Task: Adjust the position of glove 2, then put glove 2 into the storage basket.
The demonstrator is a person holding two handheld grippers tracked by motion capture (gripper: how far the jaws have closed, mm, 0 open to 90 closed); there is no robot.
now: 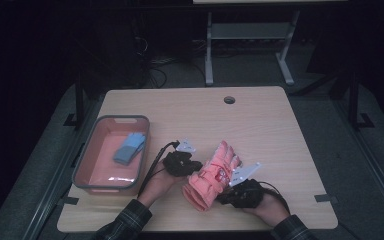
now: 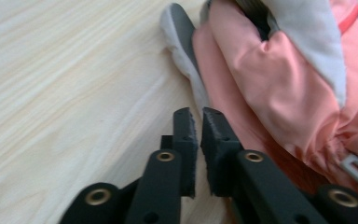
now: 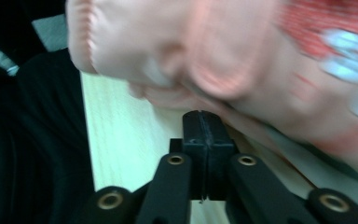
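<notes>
No readable text, label or sign anywhere.

The high view is dim, its surroundings nearly black; both gripper views are brighter, with the pink glove (image 3: pixel 223 51) smeared by blur

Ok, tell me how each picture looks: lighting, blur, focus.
High view: dim and dark around the edges, the wooden table evenly lit, a small glare on the floor of the pink bin. Left gripper view: bright, the jaws sharp, the pink ski glove slightly soft. Right gripper view: the glove smeared by blur, its red and pale blue print unreadable, the jaws in focus, a greenish cast on the table.
</notes>
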